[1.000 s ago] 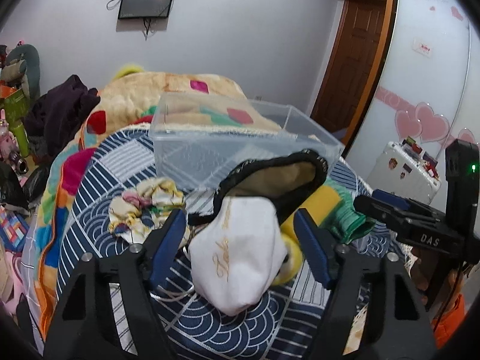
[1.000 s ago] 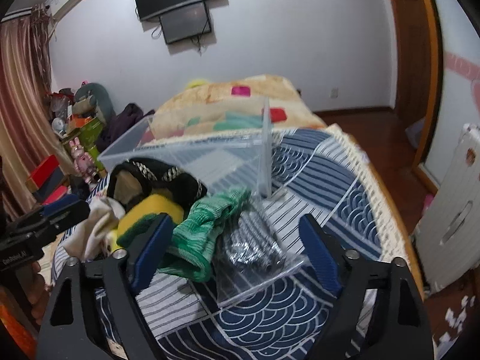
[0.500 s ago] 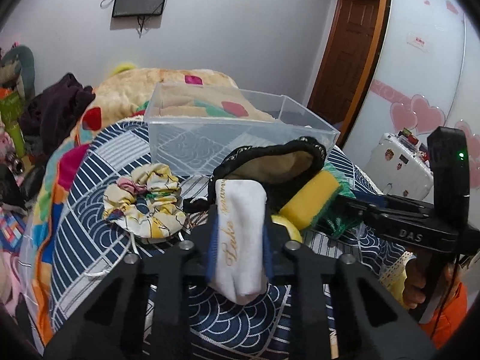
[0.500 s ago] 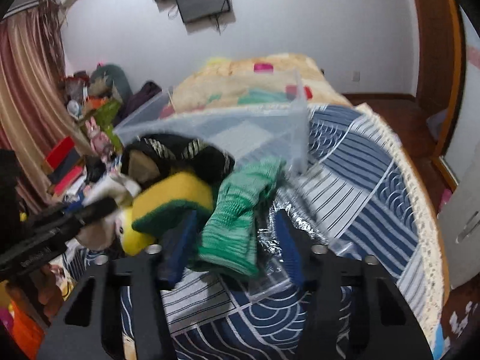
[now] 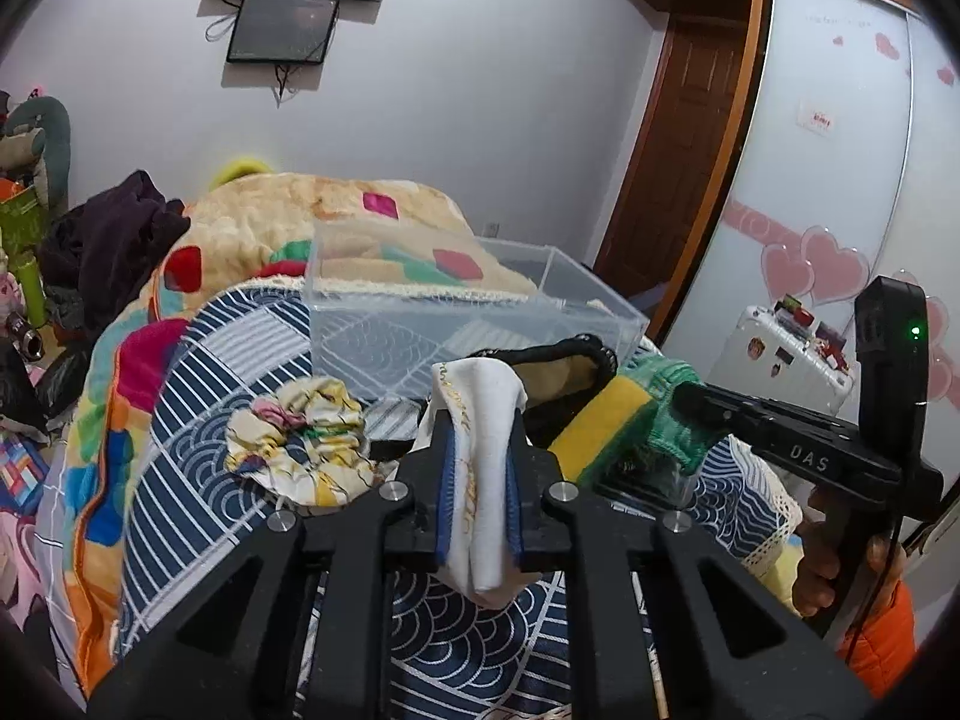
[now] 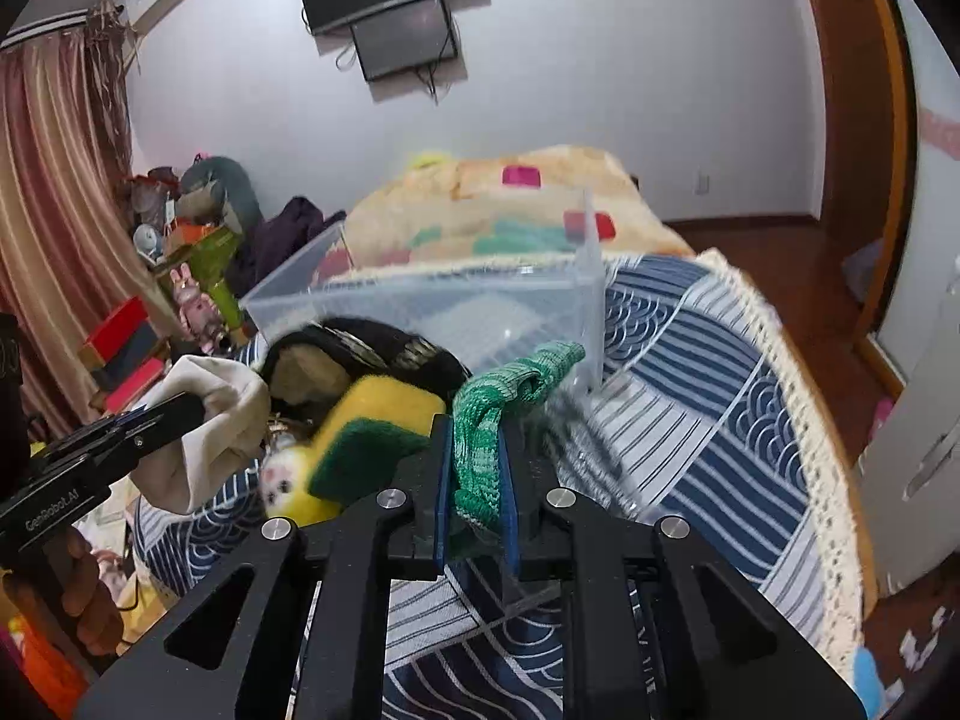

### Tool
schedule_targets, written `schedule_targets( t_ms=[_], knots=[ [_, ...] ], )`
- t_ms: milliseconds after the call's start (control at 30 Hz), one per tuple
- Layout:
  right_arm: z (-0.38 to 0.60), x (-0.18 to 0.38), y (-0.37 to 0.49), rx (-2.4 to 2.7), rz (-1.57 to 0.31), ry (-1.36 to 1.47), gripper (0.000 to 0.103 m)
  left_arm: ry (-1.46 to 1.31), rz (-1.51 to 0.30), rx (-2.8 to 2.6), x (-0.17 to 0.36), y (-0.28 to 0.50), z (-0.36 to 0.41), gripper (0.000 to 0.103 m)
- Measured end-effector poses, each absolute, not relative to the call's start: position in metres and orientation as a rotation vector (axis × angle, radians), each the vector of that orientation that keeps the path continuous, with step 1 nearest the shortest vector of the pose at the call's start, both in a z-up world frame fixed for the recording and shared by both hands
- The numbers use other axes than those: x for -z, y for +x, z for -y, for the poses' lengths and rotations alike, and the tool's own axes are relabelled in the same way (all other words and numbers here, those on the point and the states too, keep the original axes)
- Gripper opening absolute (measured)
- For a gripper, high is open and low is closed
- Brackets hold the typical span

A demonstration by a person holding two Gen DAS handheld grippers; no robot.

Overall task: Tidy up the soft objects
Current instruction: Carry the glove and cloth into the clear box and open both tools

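Note:
My left gripper (image 5: 479,480) is shut on a white cloth (image 5: 480,420) with gold lettering, lifted off the bed; it also shows in the right wrist view (image 6: 222,402). My right gripper (image 6: 474,468) is shut on a green knitted cloth (image 6: 486,420), seen in the left wrist view (image 5: 678,426) too. A clear plastic box (image 5: 420,324) stands just behind the pile. A yellow-green sponge (image 6: 372,426), a black-rimmed pouch (image 6: 366,354) and a floral scrunchie (image 5: 300,444) lie on the blue patterned bedspread (image 6: 708,408).
A small yellow plush (image 6: 282,474) lies by the sponge. A crinkly clear bag (image 6: 576,432) lies under the green cloth. A colourful blanket (image 5: 336,222) is heaped behind the box. A white suitcase (image 5: 780,354) stands at the right, clutter (image 6: 180,240) at the left.
Both grippers have closed: the left on the white cloth, the right on the green knitted cloth. Both cloths have been lifted a little.

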State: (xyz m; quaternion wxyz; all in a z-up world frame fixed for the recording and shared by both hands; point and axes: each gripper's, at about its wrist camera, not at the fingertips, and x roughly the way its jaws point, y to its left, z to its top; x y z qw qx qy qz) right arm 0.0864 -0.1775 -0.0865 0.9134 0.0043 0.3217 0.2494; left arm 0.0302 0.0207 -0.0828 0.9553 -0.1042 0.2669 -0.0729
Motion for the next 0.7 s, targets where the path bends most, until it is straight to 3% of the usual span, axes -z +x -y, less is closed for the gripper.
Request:
schedule_targets(
  t_ms=[700],
  knots=[
    [0.178,0.024,0.103,-0.478,-0.444,0.014,0.012,-0.198,-0.351,0.083,0.010,0.062,-0.053,0.013]
  ],
)
